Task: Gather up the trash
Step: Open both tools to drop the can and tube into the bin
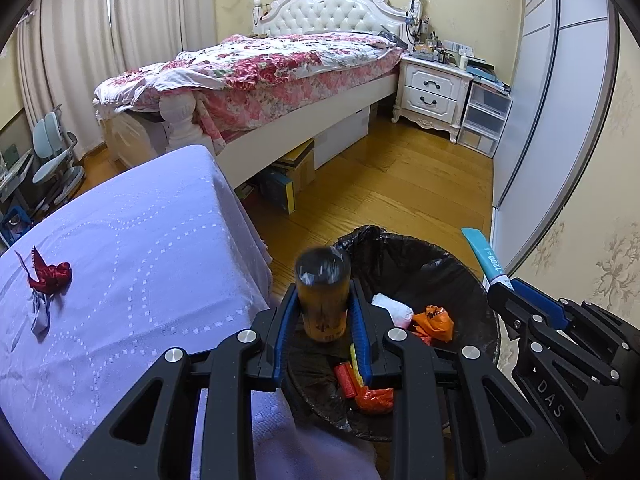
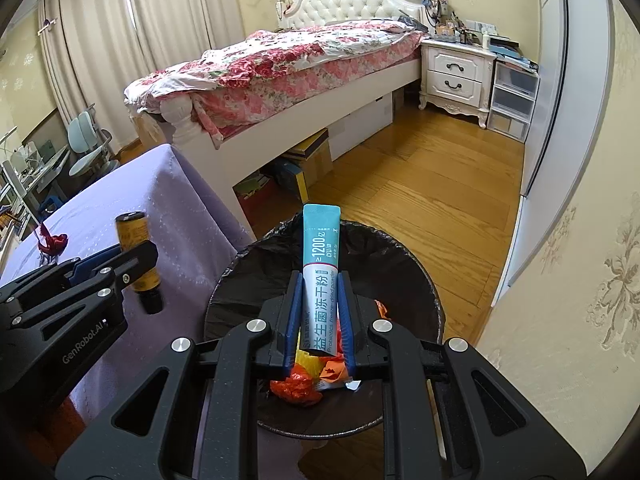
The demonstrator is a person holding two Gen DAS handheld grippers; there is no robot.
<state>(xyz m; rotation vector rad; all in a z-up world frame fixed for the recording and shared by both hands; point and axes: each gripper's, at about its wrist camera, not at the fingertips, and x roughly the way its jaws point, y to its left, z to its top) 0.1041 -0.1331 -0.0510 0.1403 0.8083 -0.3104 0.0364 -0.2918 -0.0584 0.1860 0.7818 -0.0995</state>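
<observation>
Beside the purple tabletop, the black-lined bin sits directly beneath the right hand-held gripper, clamped on an upright sachet, while the left hand-held gripper, gripping an amber bottle, seems nearer the rim.

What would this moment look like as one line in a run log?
left hand-held gripper: shut on amber bottle | right hand-held gripper: shut on teal sachet | both over trash bin | red wrapper: on table
</observation>
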